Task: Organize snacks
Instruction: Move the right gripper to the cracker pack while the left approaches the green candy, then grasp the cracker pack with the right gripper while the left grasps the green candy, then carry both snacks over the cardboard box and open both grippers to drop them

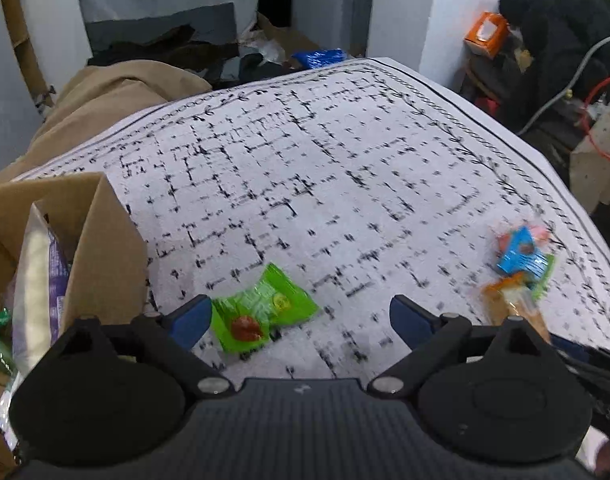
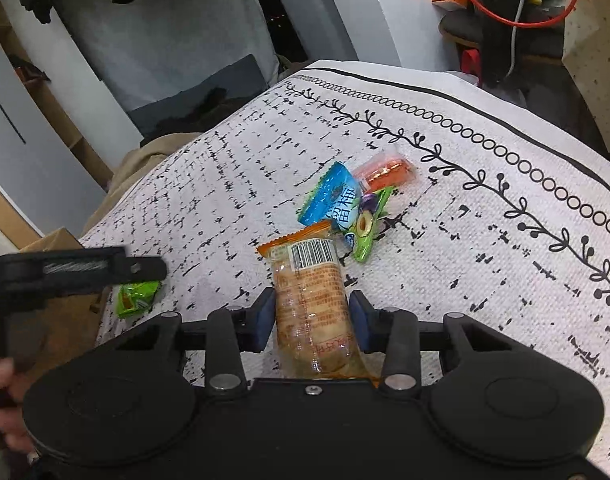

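A green snack packet (image 1: 261, 308) lies on the patterned cloth between the wide-apart fingers of my left gripper (image 1: 301, 308), close to the left finger, untouched. In the right wrist view the same green packet (image 2: 137, 298) shows under the left gripper's black frame. My right gripper (image 2: 311, 300) has both blue pads against the sides of an orange-ended cracker packet (image 2: 309, 280), which lies lengthwise between them. Just beyond it sit a blue packet (image 2: 333, 200), an orange-red packet (image 2: 385, 170) and a green olive packet (image 2: 367, 224), overlapping.
A cardboard box (image 1: 101, 240) with bagged snacks inside stands at the cloth's left edge. A tan fabric heap (image 1: 105, 92) lies behind it. Dark clothing, cables and an orange box (image 1: 487, 32) crowd the far right. A hand (image 2: 1, 376) grips the left tool.
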Tool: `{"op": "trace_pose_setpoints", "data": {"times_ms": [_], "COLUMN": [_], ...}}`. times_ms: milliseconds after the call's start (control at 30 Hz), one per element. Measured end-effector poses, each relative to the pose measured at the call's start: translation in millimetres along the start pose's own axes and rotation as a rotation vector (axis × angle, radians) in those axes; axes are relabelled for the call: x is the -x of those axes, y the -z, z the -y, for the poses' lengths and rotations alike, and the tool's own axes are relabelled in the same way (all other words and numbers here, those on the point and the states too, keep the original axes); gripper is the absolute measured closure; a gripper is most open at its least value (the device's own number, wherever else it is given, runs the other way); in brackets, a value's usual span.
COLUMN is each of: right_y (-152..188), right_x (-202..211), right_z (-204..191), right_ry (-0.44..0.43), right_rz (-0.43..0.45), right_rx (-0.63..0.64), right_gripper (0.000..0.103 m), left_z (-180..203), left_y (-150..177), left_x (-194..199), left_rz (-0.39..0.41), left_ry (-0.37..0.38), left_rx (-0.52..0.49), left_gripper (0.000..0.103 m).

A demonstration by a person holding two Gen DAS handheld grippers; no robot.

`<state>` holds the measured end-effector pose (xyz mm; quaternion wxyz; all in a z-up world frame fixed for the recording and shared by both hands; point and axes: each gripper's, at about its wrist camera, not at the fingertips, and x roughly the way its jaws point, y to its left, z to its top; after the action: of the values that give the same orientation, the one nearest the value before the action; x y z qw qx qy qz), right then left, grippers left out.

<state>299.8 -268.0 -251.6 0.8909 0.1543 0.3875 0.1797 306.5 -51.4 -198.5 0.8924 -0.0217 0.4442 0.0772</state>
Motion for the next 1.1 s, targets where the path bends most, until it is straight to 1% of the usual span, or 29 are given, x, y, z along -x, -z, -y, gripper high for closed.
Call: {"op": "trace_pose_setpoints", "data": {"times_ms": [67,167,267,367,467,533,567,667,700,733,867,1000,1100], "right_y": [0,0,0,-1,0,-1,-1,-1,-1,-2,-6,-14,-17], "right_x": [2,3,4,4,3,4,4,9,11,12,20,25,26], "right_z": [0,1,2,2,2,1,0,0,0,-1,-11,-28,-41], "right_ry": [-0.008,-0.016,-0.025,-0.033,-0.036,-0.034,-0.034,-0.036,-0.039,-0.041,-0.057,-0.093,-0.115], "right_rz": [-0.001,0.001,0.004,0.005,0.005,0.005,0.007,0.017,0.023,0.028,0.057,0.095,0.107], "right_rx": [0.002,-0.006,-0.013,-0.011,-0.006,0.001,0.001,-0.004,-0.005,-0.006,0.003,0.006,0.021], "right_gripper": [0.065,0.065,0.065,0.065,0.065,0.066,0.066,0.066,0.066,0.066,0.066,0.066,0.066], "left_z": [2,3,1,-3,-9,-10,-9,-7,-7,-7,-9,-10,-11], "left_y": [-4,-7,-4,1,3,2,2,2,3,3,3,-1,-7], "left_x": [-7,-14,-20,-27,-30,-29,-29,-23,-20,-16,2,25,44], "left_rz": [0.005,-0.001,-0.023,-0.05,-0.061,-0.061,-0.062,-0.052,-0.047,-0.044,-0.036,-0.007,0.023], "left_ry": [-0.028,-0.051,-0.07,-0.078,-0.067,-0.053,-0.054,-0.041,-0.033,-0.025,0.012,0.028,0.04], "left_rx": [-0.002,0.01,0.016,0.034,0.072,0.086,0.087,0.101,0.106,0.11,0.143,0.148,0.132], "left_gripper": [0.007,0.007,0.007,0.014,0.028,0.051,0.055,0.058,0.063,0.065,0.067,0.067,0.068]}}
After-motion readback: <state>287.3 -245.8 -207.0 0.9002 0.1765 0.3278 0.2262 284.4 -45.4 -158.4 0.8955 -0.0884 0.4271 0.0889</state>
